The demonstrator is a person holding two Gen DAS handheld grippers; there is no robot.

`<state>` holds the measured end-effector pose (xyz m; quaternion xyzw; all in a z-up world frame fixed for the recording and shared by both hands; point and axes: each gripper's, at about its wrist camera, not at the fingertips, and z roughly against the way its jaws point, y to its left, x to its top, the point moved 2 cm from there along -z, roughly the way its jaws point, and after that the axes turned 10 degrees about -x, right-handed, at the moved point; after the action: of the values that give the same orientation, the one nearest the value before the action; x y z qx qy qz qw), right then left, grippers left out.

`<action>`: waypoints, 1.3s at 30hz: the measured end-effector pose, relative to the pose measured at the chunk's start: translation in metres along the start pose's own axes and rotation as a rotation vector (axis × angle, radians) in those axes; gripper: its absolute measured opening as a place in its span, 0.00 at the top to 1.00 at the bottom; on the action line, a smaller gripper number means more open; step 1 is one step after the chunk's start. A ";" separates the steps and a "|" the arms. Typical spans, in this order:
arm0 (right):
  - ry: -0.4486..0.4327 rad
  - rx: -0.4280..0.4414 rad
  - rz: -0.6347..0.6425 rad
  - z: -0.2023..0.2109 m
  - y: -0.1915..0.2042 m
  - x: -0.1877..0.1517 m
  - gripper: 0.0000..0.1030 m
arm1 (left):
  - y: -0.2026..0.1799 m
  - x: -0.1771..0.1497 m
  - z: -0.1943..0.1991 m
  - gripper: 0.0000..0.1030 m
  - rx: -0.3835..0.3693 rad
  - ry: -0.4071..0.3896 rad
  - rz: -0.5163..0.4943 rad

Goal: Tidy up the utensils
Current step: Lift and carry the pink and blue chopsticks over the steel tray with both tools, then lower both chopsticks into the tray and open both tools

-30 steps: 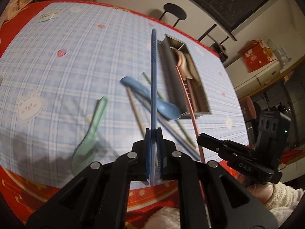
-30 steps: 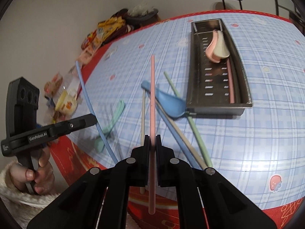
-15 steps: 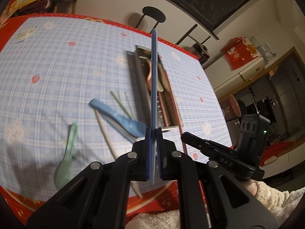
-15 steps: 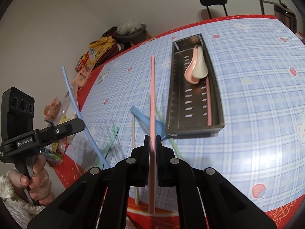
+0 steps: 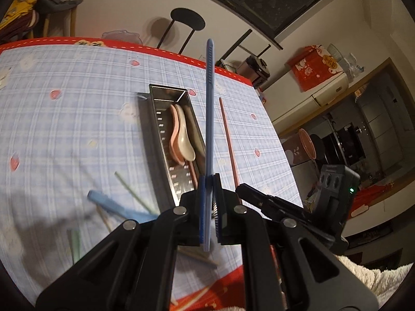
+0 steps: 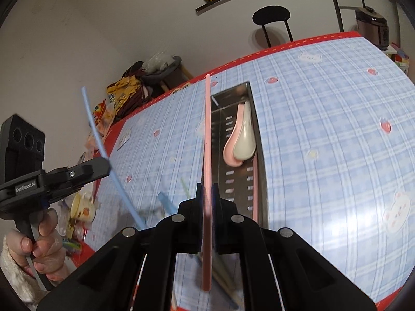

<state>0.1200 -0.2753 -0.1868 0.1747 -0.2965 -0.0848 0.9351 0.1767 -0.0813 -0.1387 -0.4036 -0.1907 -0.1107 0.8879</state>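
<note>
The left gripper (image 5: 208,202) was clamped tight on a blue chopstick (image 5: 209,119), which ran up the middle of its frame. The right gripper (image 6: 207,202) was pinched just as firmly on a pink chopstick (image 6: 207,142), likewise upright at frame centre.

Compared with a second earlier, both views had swung: the metal tray (image 5: 155,140) had moved from the right of the left-wrist frame to the centre, directly behind the blue stick, and in the right-wrist frame the tray (image 6: 259,142) now sat just right of the pink stick. Both sticks appeared to have been carried clear of the loose pile toward the tray, so dropping them in looked like the step in hand.

Inside the tray lay a pink spoon (image 6: 229,153) with a white spoon (image 6: 245,142) nested on it, and another pink chopstick (image 6: 255,189) along the right wall. A blue spoon (image 5: 114,204) and a green chopstick (image 5: 132,194) remained on the checked tablecloth (image 5: 77,119), lower left, blurred.
</note>
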 end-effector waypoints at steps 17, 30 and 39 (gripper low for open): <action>0.048 -0.066 0.031 -0.061 -0.002 0.026 0.94 | 0.059 0.044 -0.116 0.90 0.081 0.198 0.074; 0.097 -0.070 0.045 -0.086 -0.001 0.024 0.94 | 0.077 0.055 -0.125 0.87 0.123 0.188 0.108; 0.179 -0.090 0.078 -0.120 0.017 0.019 0.93 | 0.093 0.053 -0.085 0.70 0.186 0.128 0.110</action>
<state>0.2063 -0.2313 -0.2615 0.1277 -0.2143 -0.0457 0.9673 0.2786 -0.0876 -0.2304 -0.3217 -0.1208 -0.0693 0.9366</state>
